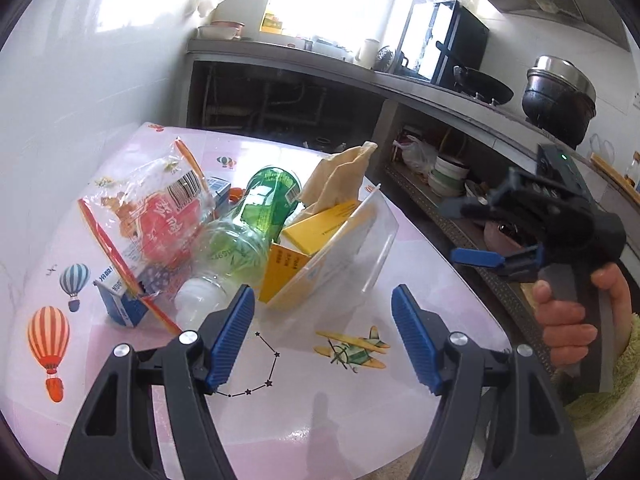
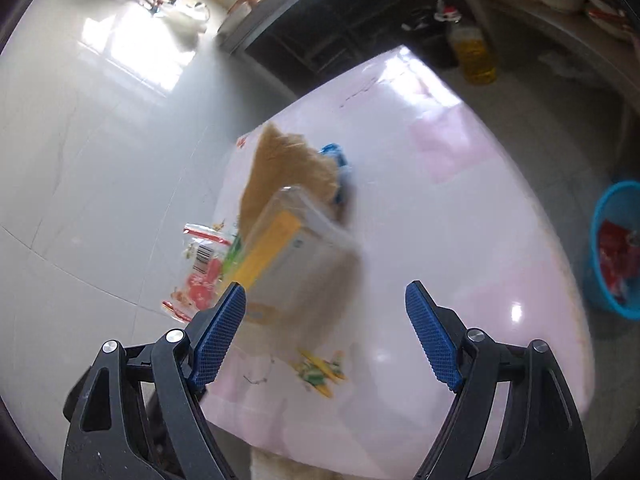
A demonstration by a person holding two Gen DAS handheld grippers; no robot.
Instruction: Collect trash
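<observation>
table cover (image 1: 360, 420): glossy plastic
bottle (image 1: 240, 240): clear green plastic
snack bag (image 1: 160, 216): crinkled film
pads (image 1: 232, 332): ribbed rubber

The near half of the desk (image 1: 360, 412) lies bare in front of the left claw (image 1: 323, 334), whose jaws stand apart with nothing between them, so there is open room to slide forward there. Farther on, a heap of trash blocks the way: a green bottle (image 1: 240, 240) lying with its cap toward the claw, a crumpled wrapper (image 1: 152, 216) to its left, a yellow box (image 1: 320, 236) and a clear plastic box (image 1: 352, 252) to its right. A tiled wall (image 1: 80, 100) closes the left side. The right claw (image 1: 484, 236) hangs off the desk's right edge, jaws wide and empty. The desk's right part (image 2: 460, 220) is clear. A blue bin (image 2: 616, 248) stands on the floor beside the desk.
</observation>
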